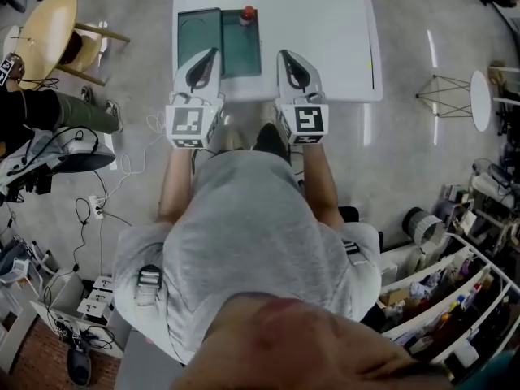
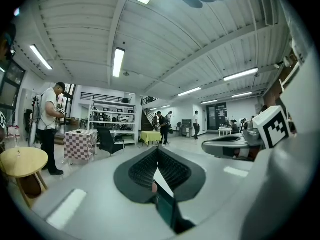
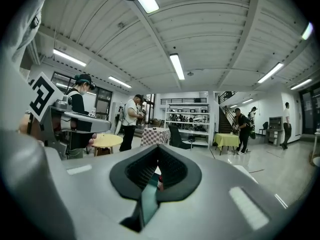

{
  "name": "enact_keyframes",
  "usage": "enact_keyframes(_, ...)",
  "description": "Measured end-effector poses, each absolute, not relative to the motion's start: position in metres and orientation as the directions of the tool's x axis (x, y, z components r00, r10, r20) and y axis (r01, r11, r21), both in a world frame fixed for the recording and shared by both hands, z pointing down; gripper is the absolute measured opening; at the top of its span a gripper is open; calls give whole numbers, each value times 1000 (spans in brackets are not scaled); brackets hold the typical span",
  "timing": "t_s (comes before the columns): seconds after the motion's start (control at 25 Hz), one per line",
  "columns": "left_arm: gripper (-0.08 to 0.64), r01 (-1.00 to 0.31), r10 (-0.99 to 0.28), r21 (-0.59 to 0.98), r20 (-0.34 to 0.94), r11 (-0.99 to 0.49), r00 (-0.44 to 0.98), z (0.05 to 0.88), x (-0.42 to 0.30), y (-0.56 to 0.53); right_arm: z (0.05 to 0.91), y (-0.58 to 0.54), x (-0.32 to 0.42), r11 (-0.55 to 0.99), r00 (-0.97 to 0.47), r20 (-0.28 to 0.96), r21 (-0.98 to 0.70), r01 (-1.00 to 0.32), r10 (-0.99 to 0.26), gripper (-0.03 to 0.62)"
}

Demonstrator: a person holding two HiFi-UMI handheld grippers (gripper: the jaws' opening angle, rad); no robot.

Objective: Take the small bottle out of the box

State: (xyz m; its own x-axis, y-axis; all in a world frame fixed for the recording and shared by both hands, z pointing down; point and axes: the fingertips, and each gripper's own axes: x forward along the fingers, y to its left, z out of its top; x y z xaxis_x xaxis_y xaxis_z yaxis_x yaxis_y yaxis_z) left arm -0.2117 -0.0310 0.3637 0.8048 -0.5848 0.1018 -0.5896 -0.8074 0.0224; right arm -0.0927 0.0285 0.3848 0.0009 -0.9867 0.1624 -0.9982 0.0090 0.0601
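On the white table (image 1: 325, 31) lies a dark green box (image 1: 218, 43), open at the top. The small bottle (image 1: 248, 15) with a red cap stands at the box's far right corner. My left gripper (image 1: 213, 54) hangs over the table's near edge, its tip above the box's near side, jaws shut and empty. To the right of the box is my right gripper (image 1: 284, 55), also shut and empty. In the left gripper view the closed gripper (image 2: 157, 150) frames the box's edge (image 2: 167, 209). Below the right gripper (image 3: 159, 148) I see the box (image 3: 148, 199) and the red cap (image 3: 160, 184).
A round wooden table (image 1: 47, 27) and a seated person (image 1: 49, 112) are to the left, with cables (image 1: 97, 210) on the floor. A wire-legged stool (image 1: 467, 97) stands at the right, cluttered shelves (image 1: 455, 307) at the lower right. People stand further off in the hall.
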Motion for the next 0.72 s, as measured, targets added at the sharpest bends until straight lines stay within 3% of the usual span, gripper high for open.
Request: enact_keyframes(0.72, 12, -758, -736, 48, 210, -650, 644, 406, -155, -100, 435, -79, -34, 260, -254, 271, -12, -965, -928, 3)
